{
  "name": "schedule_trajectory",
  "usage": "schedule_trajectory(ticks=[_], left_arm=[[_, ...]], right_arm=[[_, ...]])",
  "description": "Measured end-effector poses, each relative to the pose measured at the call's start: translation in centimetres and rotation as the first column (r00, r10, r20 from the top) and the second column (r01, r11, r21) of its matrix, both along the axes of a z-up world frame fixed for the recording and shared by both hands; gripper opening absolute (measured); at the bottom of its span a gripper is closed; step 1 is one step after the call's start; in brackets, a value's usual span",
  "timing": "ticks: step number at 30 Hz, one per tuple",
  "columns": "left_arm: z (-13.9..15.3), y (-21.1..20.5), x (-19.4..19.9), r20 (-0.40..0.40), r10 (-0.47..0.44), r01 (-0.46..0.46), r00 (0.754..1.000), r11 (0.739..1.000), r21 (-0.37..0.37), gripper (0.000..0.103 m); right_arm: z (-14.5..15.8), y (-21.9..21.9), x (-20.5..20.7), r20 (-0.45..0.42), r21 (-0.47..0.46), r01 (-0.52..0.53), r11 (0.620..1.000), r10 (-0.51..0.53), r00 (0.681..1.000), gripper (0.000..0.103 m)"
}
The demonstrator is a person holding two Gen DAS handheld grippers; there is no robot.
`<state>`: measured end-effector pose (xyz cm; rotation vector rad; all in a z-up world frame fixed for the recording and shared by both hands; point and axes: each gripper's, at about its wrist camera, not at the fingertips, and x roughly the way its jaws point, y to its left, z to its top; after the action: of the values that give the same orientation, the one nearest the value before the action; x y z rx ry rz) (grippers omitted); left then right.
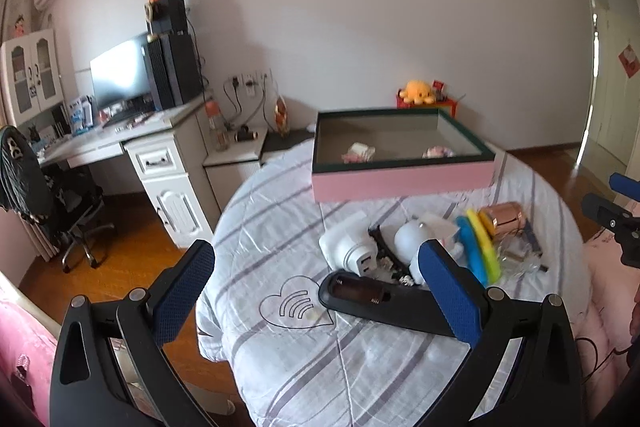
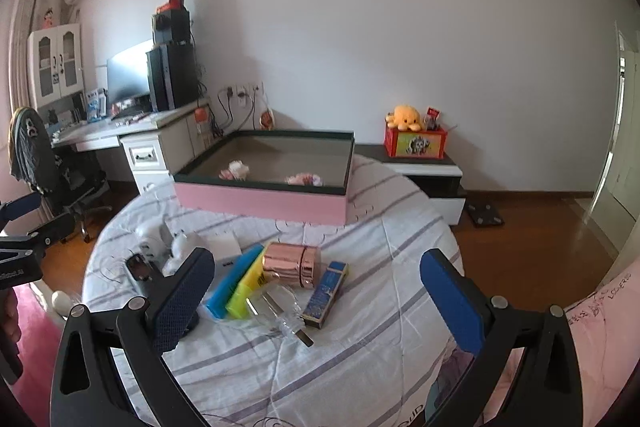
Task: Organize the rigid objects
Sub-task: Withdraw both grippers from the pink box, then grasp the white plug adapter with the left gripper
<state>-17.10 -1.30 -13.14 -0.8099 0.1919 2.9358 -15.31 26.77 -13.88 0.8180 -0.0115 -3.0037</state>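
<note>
A pink box with a dark green rim (image 1: 400, 179) (image 2: 260, 201) lies open on the striped bed, with two small floral things inside. In front of it lies a pile: a black remote with its battery bay open (image 1: 384, 301), a white plug adapter (image 1: 352, 247), a rose-gold cylinder (image 2: 292, 264) (image 1: 506, 219), blue and yellow flat pieces (image 2: 236, 285) (image 1: 478, 247), a clear glass bottle (image 2: 280, 309) and a blue carton (image 2: 326, 287). My left gripper (image 1: 316, 295) is open above the bed, just before the remote. My right gripper (image 2: 318, 301) is open above the bottle and carton.
A white desk (image 1: 120, 143) with a monitor, a computer tower and a black chair (image 1: 40, 195) stands left of the bed. A low cabinet with a red box and yellow plush (image 2: 414, 135) stands by the far wall. A wooden floor surrounds the bed.
</note>
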Motion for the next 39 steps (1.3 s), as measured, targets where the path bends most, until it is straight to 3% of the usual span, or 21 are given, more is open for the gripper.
schedule_trajectory(ticks=[11, 18, 20, 21, 24, 39], left_arm=[[-5.1, 1.0, -6.7, 0.144, -0.015, 0.015, 0.99, 1.0, -0.001, 0.103], [-7.2, 1.5, -10.1, 0.188, 0.001, -0.002, 0.982, 1.0, 0.006, 0.102], [-7.6, 1.7, -10.6, 0.197, -0.014, 0.012, 0.98, 1.0, 0.007, 0.099], [-7.8, 1.7, -10.9, 0.207, -0.023, 0.022, 0.978, 1.0, 0.011, 0.093], [-8.3, 1.8, -11.3, 0.224, -0.047, 0.043, 0.973, 0.999, 0.027, 0.06], [-5.3, -0.5, -6.1, 0.155, -0.011, 0.016, 0.988, 0.999, -0.029, 0.06]], right_arm=[[-3.7, 0.4, -3.7, 0.105, 0.009, -0.01, 1.0, 0.009, 0.994, 0.103], [-5.3, 0.7, -5.5, 0.153, 0.016, -0.014, 1.0, 0.011, 0.988, 0.103], [-5.6, 0.6, -5.9, 0.164, 0.018, -0.016, 1.0, 0.013, 0.986, 0.103], [-5.8, 0.5, -6.0, 0.167, 0.019, -0.017, 1.0, 0.014, 0.986, 0.103], [-6.1, 0.4, -6.4, 0.175, 0.021, -0.022, 1.0, 0.018, 0.984, 0.103], [-7.2, -1.4, -5.9, 0.198, 0.055, -0.026, 0.998, 0.015, 0.98, 0.103]])
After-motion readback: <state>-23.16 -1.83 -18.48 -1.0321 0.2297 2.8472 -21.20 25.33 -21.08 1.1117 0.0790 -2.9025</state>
